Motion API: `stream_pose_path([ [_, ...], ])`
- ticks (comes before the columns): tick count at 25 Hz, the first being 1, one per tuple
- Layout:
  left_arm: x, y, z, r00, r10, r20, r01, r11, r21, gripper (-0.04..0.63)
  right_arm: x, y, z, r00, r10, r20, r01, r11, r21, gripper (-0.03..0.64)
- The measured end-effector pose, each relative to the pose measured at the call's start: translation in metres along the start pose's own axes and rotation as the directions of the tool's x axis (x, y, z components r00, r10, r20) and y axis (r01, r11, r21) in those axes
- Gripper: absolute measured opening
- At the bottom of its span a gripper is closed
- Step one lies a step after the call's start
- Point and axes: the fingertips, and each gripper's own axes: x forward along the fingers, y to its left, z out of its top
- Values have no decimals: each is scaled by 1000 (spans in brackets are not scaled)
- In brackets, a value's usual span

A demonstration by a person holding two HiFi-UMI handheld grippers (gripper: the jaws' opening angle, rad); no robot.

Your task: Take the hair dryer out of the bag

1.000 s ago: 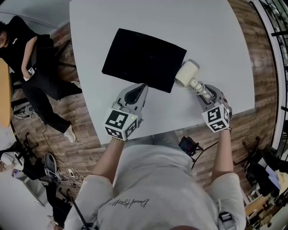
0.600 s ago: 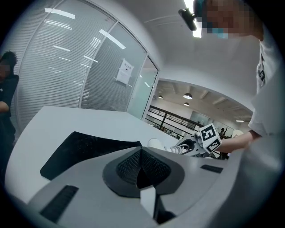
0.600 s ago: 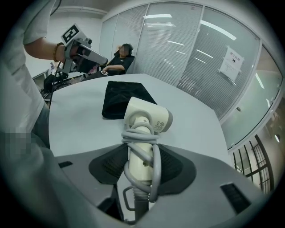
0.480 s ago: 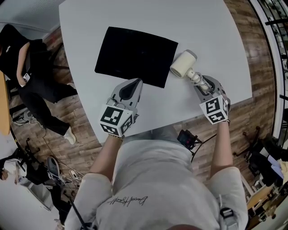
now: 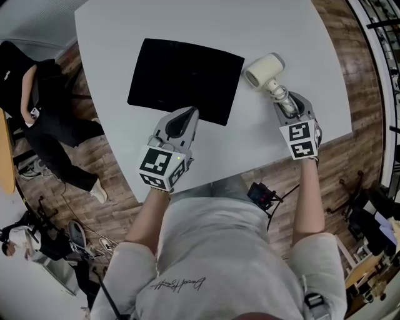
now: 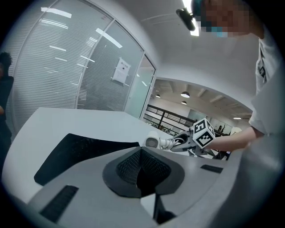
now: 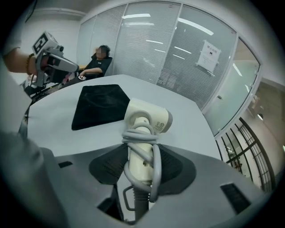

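Right gripper view: right tool [image 7: 142,165] clamps the hair dryer [image 7: 148,118]; left tool [image 6: 140,164] is closed, bag [image 6: 80,149] contact unclear.

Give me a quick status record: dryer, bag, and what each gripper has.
hair dryer: cream, outside the bag, just off its right edge; cord wound round the handle
bag: black, lying flat on the white table
right gripper: shut on the hair dryer's handle
left gripper: jaws together at the bag's near edge; can't tell if they pinch the fabric
contact: can't tell whether the hair dryer rests on the table or is lifted
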Motion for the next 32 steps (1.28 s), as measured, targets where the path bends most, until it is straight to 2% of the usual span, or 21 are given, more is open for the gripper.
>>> stream_pose_path([
  [5,-1,4,1,1000,10,-7,-10,1000,20,11,17,-9,4,999,-53,-11,54,995,80,216],
  [12,3,7,-3,1000,10,-28,-9,1000,22,11,34,-13,2,995,-94,-21,95,990,107,215],
  [20,6,16,-10,999,12,-44,-12,1000,7,11,49,-14,-1,987,-156,-36,158,984,85,216],
  [32,5,14,-17,998,13,-59,-14,1000,-3,11,51,-14,-7,988,-151,-28,153,981,117,223],
])
